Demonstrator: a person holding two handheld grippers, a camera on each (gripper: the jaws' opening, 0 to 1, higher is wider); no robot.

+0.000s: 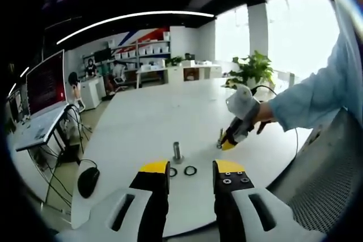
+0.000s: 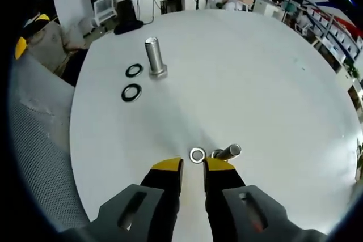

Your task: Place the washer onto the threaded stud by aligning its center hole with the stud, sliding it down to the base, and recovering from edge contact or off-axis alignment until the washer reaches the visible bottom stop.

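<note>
**Right gripper down at the silver washer; washer not yet on a stud**

Left gripper view: the left gripper (image 1: 191, 169) hangs above the near edge of the round white matte table (image 1: 142, 117), jaws parted and holding nothing. Just beyond its tips stands the upright grey metal threaded stud on a hex base (image 1: 177, 152), with two flat black rubber-looking rings (image 1: 190, 170) at about 5 o'clock of it. The right gripper (image 1: 225, 141), held by a light-blue sleeve (image 1: 309, 97), sits at 3 o'clock of the stud.

Right gripper view: the right gripper (image 2: 193, 165) has its yellow-tipped jaws parted, and the small shiny silver metal washer (image 2: 197, 155) lies flat on the table just ahead of the gap, ungripped. A second short steel bolt (image 2: 228, 152) rests tilted at 3 o'clock of it. I judge the thin disc needs pinching by its rim, then holding level over the stud's axis before lowering.
</note>
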